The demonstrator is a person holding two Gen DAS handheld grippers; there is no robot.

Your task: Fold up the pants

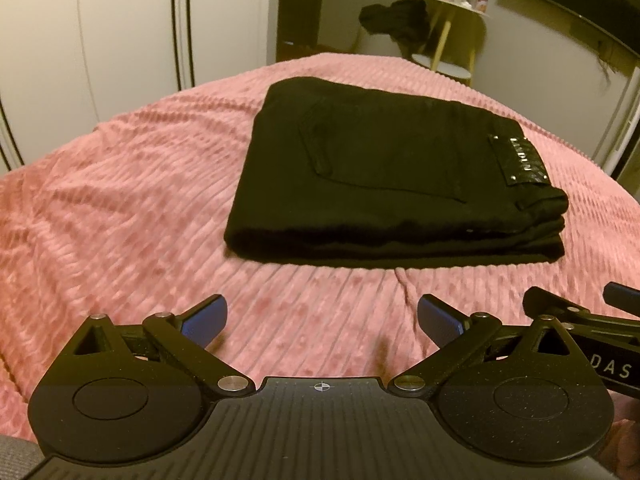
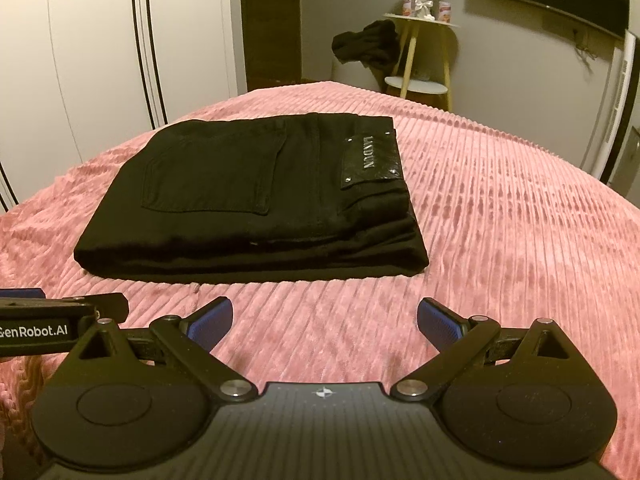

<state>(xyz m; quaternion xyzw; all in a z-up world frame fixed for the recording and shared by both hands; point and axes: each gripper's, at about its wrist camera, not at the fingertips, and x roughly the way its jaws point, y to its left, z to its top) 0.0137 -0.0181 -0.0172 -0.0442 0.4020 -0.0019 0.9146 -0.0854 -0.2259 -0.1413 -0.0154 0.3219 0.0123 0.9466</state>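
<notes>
Both grippers, the left gripper [image 1: 322,316] and the right gripper [image 2: 325,318], hang side by side with jaws apart and empty, over the near edge of the pink bedspread [image 2: 500,200]. The black pants [image 2: 248,196] lie folded in a thick packet near the middle of the bed. I think only gentle pressing along the near fold remains, without dragging the layers.

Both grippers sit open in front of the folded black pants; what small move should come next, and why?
Probably just draw both grippers back. The pants already lie as a compact, layered stack on the pink blanket, and the left gripper and right gripper are open, empty and apart from them.
</notes>
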